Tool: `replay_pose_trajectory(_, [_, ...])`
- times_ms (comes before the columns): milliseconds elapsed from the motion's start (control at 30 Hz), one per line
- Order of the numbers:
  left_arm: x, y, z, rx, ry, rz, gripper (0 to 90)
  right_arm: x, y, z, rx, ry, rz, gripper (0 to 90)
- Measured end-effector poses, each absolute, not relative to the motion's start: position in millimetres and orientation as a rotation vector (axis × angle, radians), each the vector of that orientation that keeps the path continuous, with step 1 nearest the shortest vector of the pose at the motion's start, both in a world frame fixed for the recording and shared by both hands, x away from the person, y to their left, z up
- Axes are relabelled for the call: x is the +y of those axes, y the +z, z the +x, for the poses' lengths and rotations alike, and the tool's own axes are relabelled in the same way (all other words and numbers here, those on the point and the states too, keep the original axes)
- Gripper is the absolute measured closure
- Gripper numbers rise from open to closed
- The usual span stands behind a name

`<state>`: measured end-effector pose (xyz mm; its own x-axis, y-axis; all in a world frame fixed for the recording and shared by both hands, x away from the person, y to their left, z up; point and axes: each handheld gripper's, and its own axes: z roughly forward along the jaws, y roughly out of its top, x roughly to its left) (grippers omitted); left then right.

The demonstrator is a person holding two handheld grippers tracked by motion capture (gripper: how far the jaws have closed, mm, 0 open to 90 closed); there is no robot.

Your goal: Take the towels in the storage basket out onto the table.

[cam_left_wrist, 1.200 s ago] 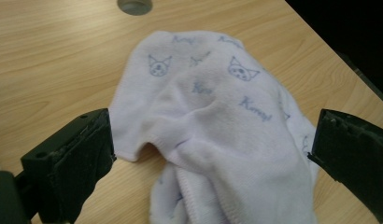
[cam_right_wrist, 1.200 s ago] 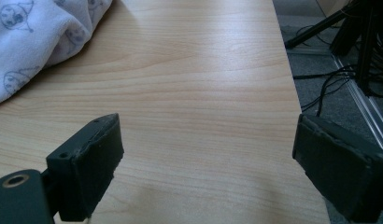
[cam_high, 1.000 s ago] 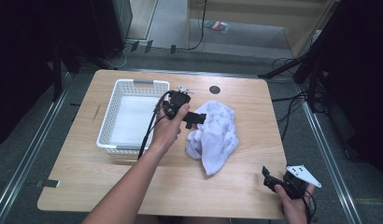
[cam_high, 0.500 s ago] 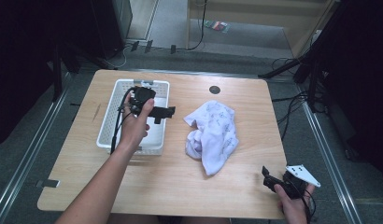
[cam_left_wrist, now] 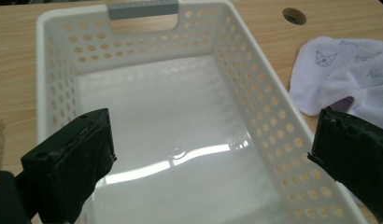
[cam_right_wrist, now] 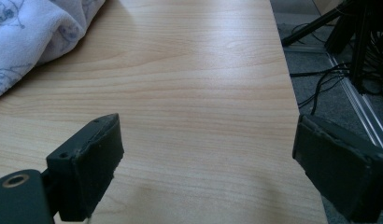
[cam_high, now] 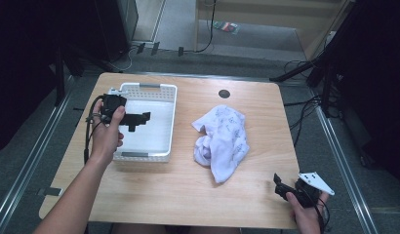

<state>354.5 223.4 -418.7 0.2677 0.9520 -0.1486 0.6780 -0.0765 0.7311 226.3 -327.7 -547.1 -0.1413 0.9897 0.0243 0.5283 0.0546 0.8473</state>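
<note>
Wooden worktop [cam_high: 178, 195] stood on grey floor with cables behind. Left gripper [cam_high: 139, 118] hung over the white perforated basket [cam_high: 170, 105], jaws wide apart and empty; basket floor lay between and ahead of them, with the white printed cloth [cam_high: 222, 139] past the right-hand jaw. Right gripper [cam_high: 280, 187] sat at the worktop's near corner, jaws apart, bare wood between them, cloth edge ahead beyond its left jaw.
</note>
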Motion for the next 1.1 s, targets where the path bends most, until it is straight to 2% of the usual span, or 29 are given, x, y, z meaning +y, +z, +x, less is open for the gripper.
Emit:
replay_pose_trajectory(533, [280.2,-428.7,325.3,1.537,0.539,1.78,0.0,-327.8,-547.2,226.8,1.736,0.978,1.533,8.6])
replay_pose_trajectory(1100, [324.5,-450.8,275.5,1.544,0.583,1.671,0.0,-328.0,-547.2,227.1,1.728,0.973,1.538,8.7])
